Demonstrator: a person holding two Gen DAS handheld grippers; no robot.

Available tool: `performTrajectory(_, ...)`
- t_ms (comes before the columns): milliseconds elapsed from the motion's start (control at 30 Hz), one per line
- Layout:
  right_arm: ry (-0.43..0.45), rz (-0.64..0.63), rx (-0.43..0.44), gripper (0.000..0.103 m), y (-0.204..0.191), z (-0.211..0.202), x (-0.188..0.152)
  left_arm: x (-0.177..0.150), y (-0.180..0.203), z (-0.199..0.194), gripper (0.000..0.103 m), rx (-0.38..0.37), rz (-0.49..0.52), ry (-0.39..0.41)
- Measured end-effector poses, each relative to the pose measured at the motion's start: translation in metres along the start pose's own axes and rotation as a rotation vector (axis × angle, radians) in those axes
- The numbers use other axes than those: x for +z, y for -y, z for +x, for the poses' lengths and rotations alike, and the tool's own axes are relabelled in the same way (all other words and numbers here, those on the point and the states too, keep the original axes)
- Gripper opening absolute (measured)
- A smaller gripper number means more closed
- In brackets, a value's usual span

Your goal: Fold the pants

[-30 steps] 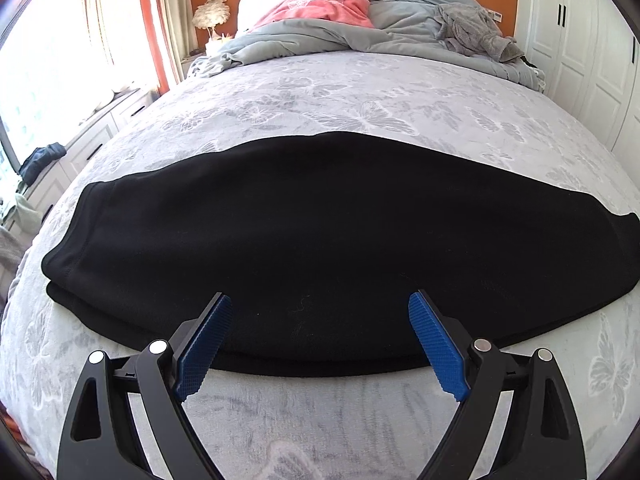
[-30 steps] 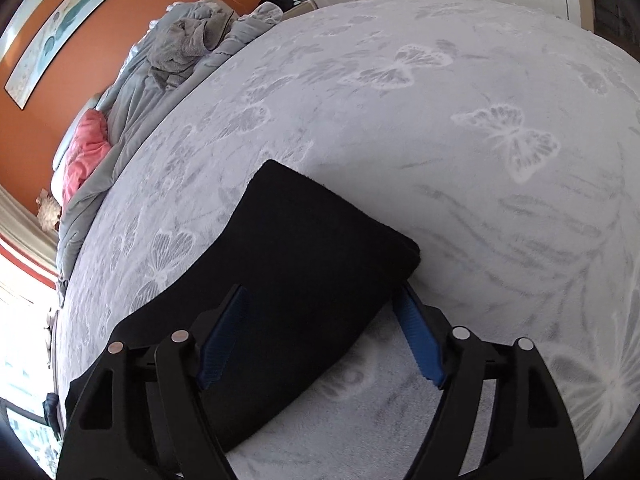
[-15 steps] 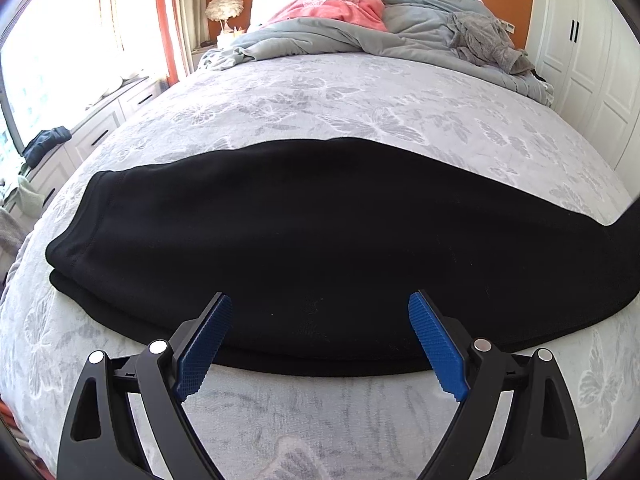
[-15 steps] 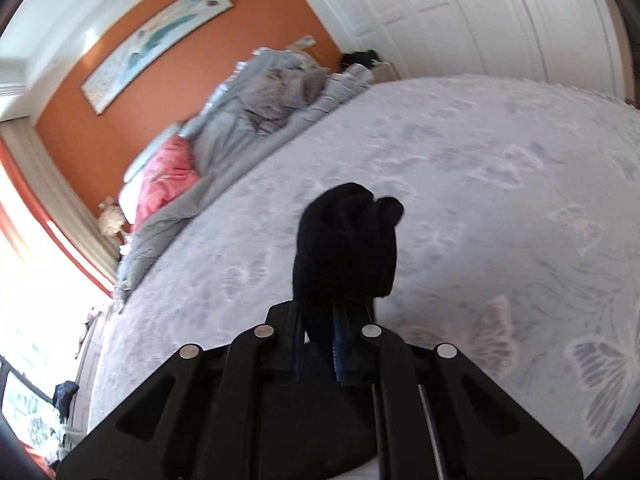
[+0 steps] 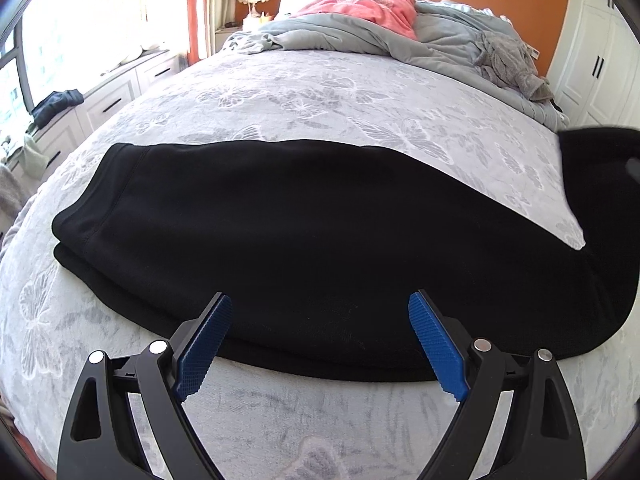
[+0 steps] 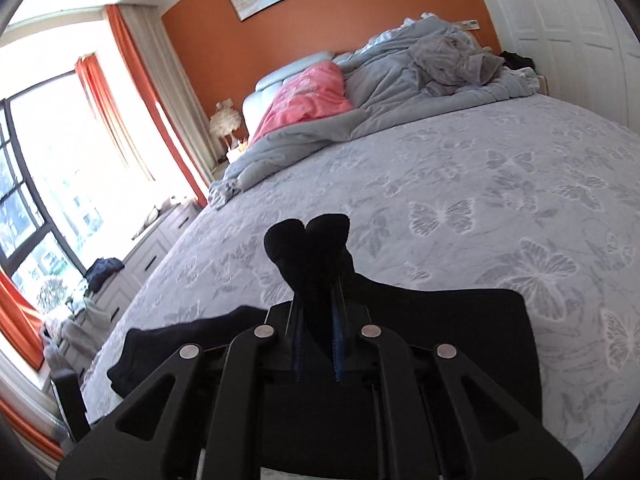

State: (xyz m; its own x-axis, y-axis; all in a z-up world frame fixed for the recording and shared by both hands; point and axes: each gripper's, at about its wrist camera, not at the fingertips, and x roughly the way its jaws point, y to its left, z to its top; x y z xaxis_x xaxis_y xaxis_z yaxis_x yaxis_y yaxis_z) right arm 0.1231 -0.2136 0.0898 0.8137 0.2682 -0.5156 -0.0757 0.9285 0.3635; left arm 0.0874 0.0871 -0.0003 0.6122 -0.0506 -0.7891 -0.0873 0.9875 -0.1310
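Note:
Black pants [image 5: 304,232] lie folded lengthwise across the grey butterfly bedspread [image 5: 320,96]. Their waistband end is at the left. Their right end rises off the bed at the right edge of the left wrist view. My left gripper [image 5: 320,320] is open and empty, just above the near edge of the pants. My right gripper [image 6: 318,320] is shut on the leg end of the pants [image 6: 312,248]. A bunch of black cloth sticks out past its fingers, held above the bed. The rest of the pants hangs below it.
A rumpled grey duvet [image 5: 400,36] and a pink blanket [image 5: 360,4] lie at the head of the bed. White drawers [image 5: 100,100] with clothes on top stand under the window at the left. White wardrobe doors [image 6: 560,24] are at the right.
My right gripper closed on the leg end of the pants and lifted it off the bed. The left gripper stayed open at the near edge and shifted slightly right.

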Motion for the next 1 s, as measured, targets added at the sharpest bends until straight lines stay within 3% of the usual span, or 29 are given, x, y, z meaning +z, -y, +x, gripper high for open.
performTrajectory(100, -0.114, -0.105, 0.017, 0.011, -0.032, 0.035, -0.031, 0.005, -0.007, -0.001, 0.087, -0.01, -0.023, 0.001)
performTrajectory(233, -0.399, -0.272, -0.045, 0.015, -0.051, 0.103, -0.097, 0.01, -0.022, -0.001, 0.087, -0.014, -0.065, -0.01)
performTrajectory(367, -0.327, -0.427, -0.128, 0.024, -0.067, 0.1, -0.112, 0.013, -0.041, -0.004, 0.087, -0.039, -0.154, -0.018)
performTrajectory(433, -0.298, -0.428, -0.138, 0.03, -0.07, 0.096, -0.107, 0.014, -0.046, -0.006, 0.087, -0.041, -0.175, -0.012)
performTrajectory(533, -0.309, -0.384, -0.127, 0.025, -0.066, 0.1, -0.102, 0.015, -0.048, -0.006, 0.087, -0.047, -0.182, -0.017)
performTrajectory(667, -0.319, -0.335, -0.087, 0.01, -0.061, 0.101, -0.096, 0.017, -0.048, -0.003, 0.087, -0.054, -0.173, -0.034)
performTrajectory(733, -0.292, -0.288, -0.057, 0.01, -0.059, 0.094, -0.087, 0.018, -0.047, 0.0, 0.087, -0.052, -0.162, -0.044)
performTrajectory(900, -0.056, -0.187, 0.049, 0.009, -0.074, 0.03, -0.018, 0.021, -0.046, 0.002, 0.087, -0.068, -0.167, -0.053)
performTrajectory(933, -0.049, -0.201, 0.067, 0.011, -0.084, 0.026, -0.012, 0.021, -0.045, 0.003, 0.087, -0.072, -0.169, -0.05)
performTrajectory(1000, -0.121, -0.213, 0.1, 0.019, -0.101, 0.04, -0.017, 0.022, -0.044, 0.004, 0.087, -0.067, -0.167, -0.048)
